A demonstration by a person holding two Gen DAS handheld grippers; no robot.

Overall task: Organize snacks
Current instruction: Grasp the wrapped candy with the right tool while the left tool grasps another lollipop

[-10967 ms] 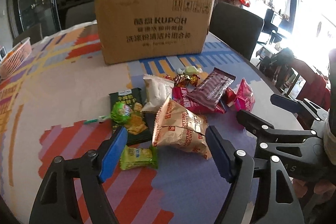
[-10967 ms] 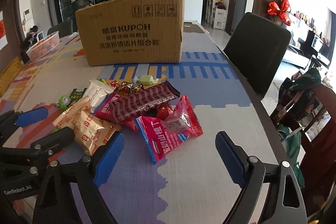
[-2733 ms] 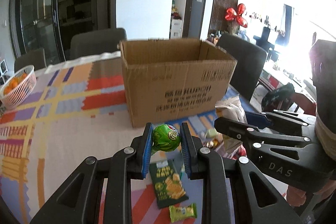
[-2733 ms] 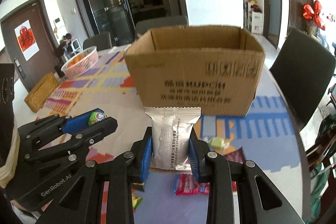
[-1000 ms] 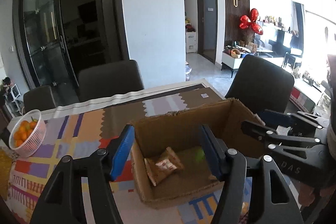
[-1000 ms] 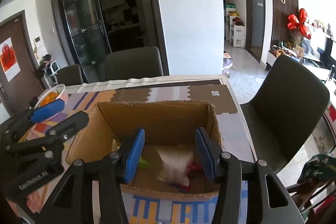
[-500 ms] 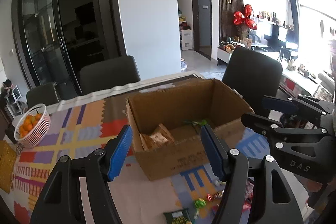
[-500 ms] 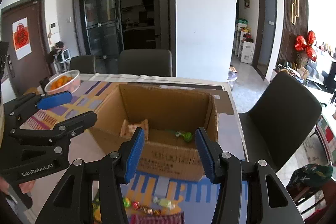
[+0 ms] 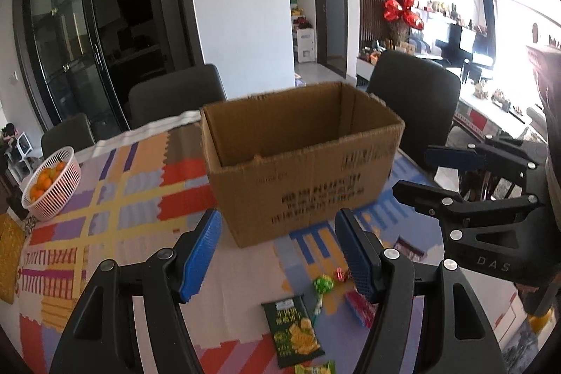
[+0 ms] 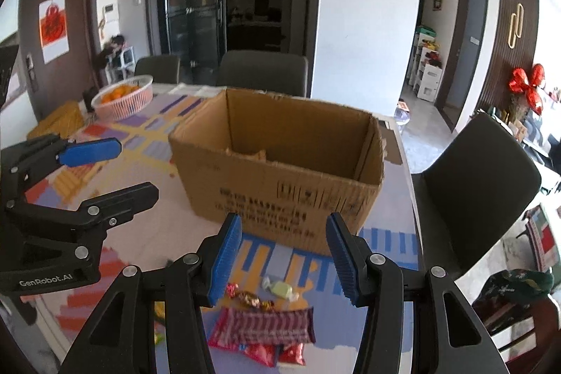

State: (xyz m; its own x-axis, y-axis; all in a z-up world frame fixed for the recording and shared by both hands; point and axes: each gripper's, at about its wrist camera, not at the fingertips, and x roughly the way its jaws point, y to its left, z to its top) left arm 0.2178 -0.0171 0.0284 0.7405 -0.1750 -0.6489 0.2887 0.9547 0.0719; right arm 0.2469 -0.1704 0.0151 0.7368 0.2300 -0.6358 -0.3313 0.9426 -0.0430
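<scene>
Snacks (image 10: 261, 325) lie on the desk (image 9: 115, 198) in front of the box (image 9: 301, 163), touching each other. Our left gripper (image 9: 277, 255) and right gripper (image 10: 284, 255) hang spread and empty; a careless pinch may catch two overlapping wrappers together.

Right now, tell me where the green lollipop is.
In the left wrist view the green lollipop lies on the tablecloth in front of the cardboard box, beside the dark green snack packet.
</scene>
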